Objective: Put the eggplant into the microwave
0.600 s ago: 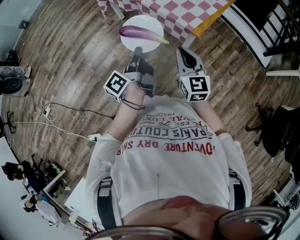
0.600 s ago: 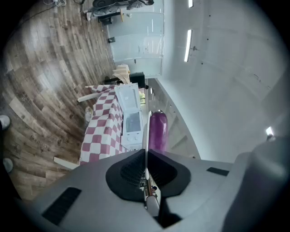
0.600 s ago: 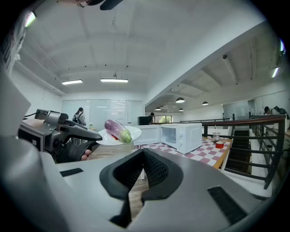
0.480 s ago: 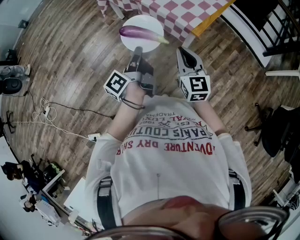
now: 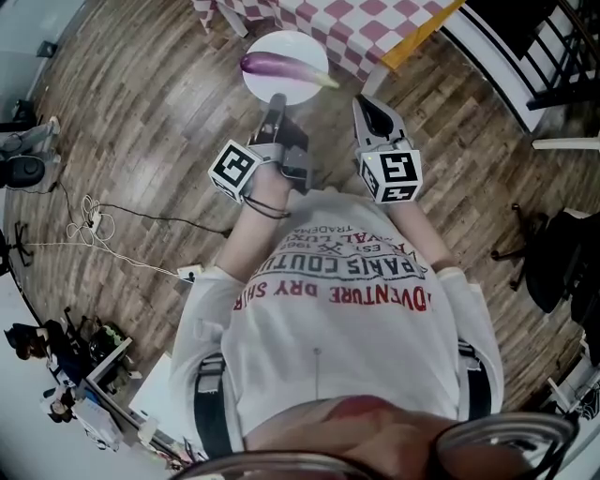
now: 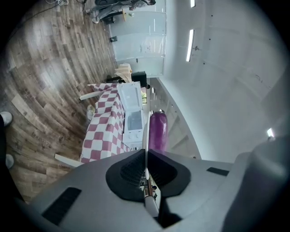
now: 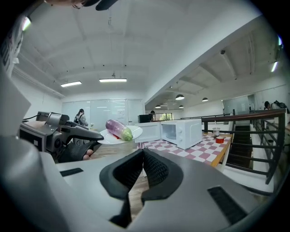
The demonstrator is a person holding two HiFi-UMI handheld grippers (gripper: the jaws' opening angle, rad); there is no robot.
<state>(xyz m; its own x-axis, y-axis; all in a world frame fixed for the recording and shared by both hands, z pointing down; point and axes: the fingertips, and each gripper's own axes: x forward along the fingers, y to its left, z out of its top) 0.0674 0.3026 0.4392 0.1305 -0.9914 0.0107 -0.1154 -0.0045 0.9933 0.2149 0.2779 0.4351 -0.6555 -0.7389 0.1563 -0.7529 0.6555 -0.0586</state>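
A purple eggplant (image 5: 279,66) with a green stem end lies on a white plate (image 5: 295,89). My left gripper (image 5: 277,99) is shut on the plate's near rim and holds it out over the wood floor. In the left gripper view the plate (image 6: 146,131) shows edge-on between the pads, with the eggplant (image 6: 157,129) beside it. The white microwave (image 7: 183,131) stands on the checkered table (image 7: 204,148), its door (image 7: 149,131) swung open. My right gripper (image 5: 365,101) is shut and empty, to the right of the plate (image 7: 105,137) and eggplant (image 7: 118,129).
The checkered table (image 5: 347,28) lies just beyond the plate. A black stair railing (image 5: 539,47) is at the upper right and a black chair (image 5: 553,253) at the right. Cables (image 5: 89,220) trail on the floor at the left. A red cup (image 7: 220,140) sits on the table.
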